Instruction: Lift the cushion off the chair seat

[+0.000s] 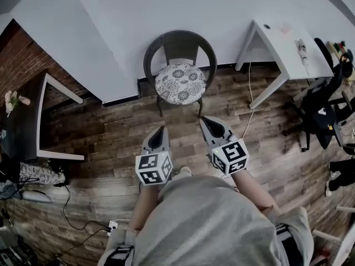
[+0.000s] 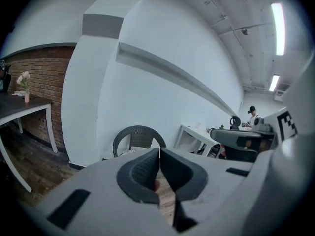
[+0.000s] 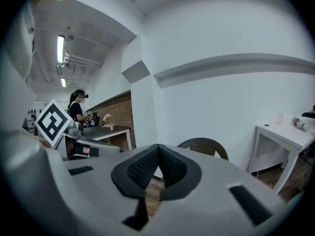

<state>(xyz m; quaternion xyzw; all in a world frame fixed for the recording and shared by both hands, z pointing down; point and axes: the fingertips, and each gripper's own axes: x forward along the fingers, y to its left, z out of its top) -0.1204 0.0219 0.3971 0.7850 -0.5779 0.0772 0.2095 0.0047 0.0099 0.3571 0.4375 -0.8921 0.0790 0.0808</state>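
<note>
A round cushion (image 1: 180, 83) with a grey flower pattern lies on the seat of a dark wicker chair (image 1: 179, 45) that stands against the white wall. My left gripper (image 1: 160, 128) and my right gripper (image 1: 204, 119) are held side by side over the wooden floor, a short way in front of the chair and apart from it. Both point at the chair with their jaws pressed together and nothing between them. The chair's curved back (image 2: 138, 134) shows above the shut left jaws, and the same back (image 3: 206, 145) shows just right of the shut right jaws.
A white desk (image 1: 283, 46) stands to the right of the chair, with a black office chair (image 1: 321, 112) beyond it. A dark table with white legs (image 1: 39, 115) and flowers (image 1: 14, 100) is on the left by the brick wall. Cables (image 1: 72, 215) trail on the floor.
</note>
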